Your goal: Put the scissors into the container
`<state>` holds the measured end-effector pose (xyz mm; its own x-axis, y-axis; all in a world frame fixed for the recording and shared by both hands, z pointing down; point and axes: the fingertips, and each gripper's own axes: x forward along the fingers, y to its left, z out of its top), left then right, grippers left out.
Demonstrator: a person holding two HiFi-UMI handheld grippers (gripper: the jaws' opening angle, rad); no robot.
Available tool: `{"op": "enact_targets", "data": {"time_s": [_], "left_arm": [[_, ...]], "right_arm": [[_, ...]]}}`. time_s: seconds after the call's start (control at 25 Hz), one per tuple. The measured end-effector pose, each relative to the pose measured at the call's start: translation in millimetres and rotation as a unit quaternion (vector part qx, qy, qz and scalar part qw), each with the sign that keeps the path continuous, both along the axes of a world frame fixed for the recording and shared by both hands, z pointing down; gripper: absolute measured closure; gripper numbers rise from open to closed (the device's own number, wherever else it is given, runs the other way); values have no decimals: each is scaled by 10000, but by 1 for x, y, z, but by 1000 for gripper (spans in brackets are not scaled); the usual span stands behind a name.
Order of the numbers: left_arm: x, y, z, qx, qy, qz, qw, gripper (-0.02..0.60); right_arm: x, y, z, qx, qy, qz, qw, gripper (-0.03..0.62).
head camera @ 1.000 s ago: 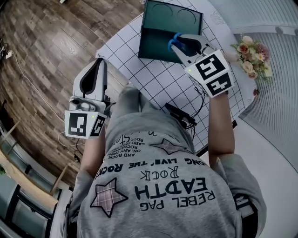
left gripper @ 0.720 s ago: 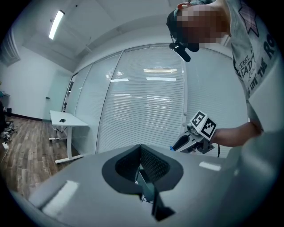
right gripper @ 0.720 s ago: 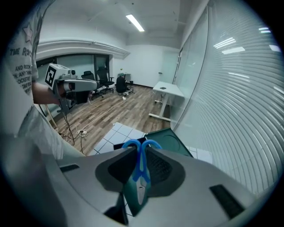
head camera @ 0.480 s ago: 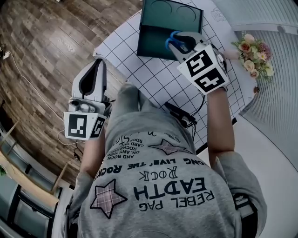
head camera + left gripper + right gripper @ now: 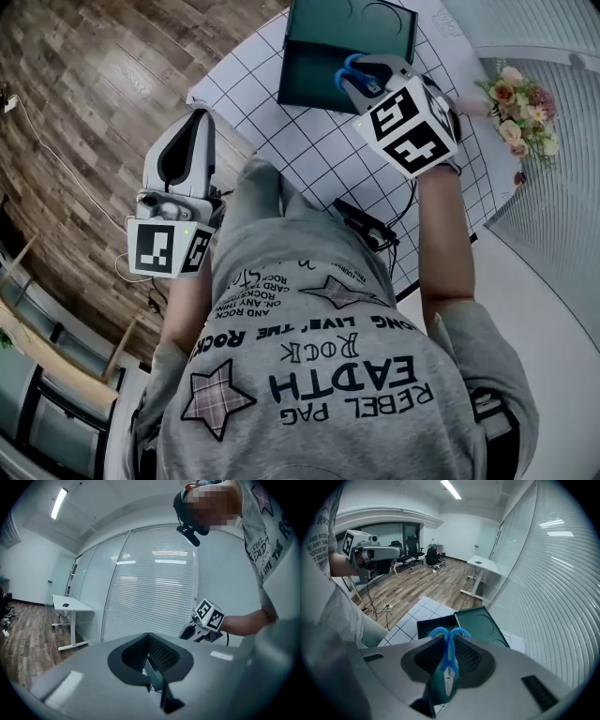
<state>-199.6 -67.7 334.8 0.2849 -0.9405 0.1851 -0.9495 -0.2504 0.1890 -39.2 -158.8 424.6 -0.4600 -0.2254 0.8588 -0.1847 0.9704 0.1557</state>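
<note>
My right gripper (image 5: 362, 77) is shut on blue-handled scissors (image 5: 349, 67), held over the near edge of the dark green container (image 5: 314, 66) on the gridded table. In the right gripper view the blue handle loops (image 5: 449, 637) stick out past the fingertips of this gripper (image 5: 449, 657), and the open box (image 5: 436, 624) lies just beyond them with its lid (image 5: 483, 623) laid flat. My left gripper (image 5: 198, 116) hangs off the table's left side above the wood floor. Its jaws are shut with nothing held, as the left gripper view shows (image 5: 151, 663).
The white gridded table (image 5: 319, 155) carries a bunch of flowers (image 5: 520, 108) at its right edge. A black clip with a cable (image 5: 366, 230) lies near the person's body. Wood floor (image 5: 103, 84) surrounds the table on the left.
My right gripper has sunk and tipped further down, bringing the scissors closer over the container. The left gripper has stayed where it was.
</note>
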Motion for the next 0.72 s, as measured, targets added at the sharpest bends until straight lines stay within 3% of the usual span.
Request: {"op": "enact_targets", "data": {"time_s": [0.36, 0.72], "left_arm": [[1, -1, 4, -73, 13, -3, 10000, 572], [1, -6, 13, -177, 32, -60, 9998, 571]], "right_arm": [[0, -16, 19, -384, -465, 304, 9977, 512], [3, -17, 43, -345, -112, 91, 9993, 511]]}}
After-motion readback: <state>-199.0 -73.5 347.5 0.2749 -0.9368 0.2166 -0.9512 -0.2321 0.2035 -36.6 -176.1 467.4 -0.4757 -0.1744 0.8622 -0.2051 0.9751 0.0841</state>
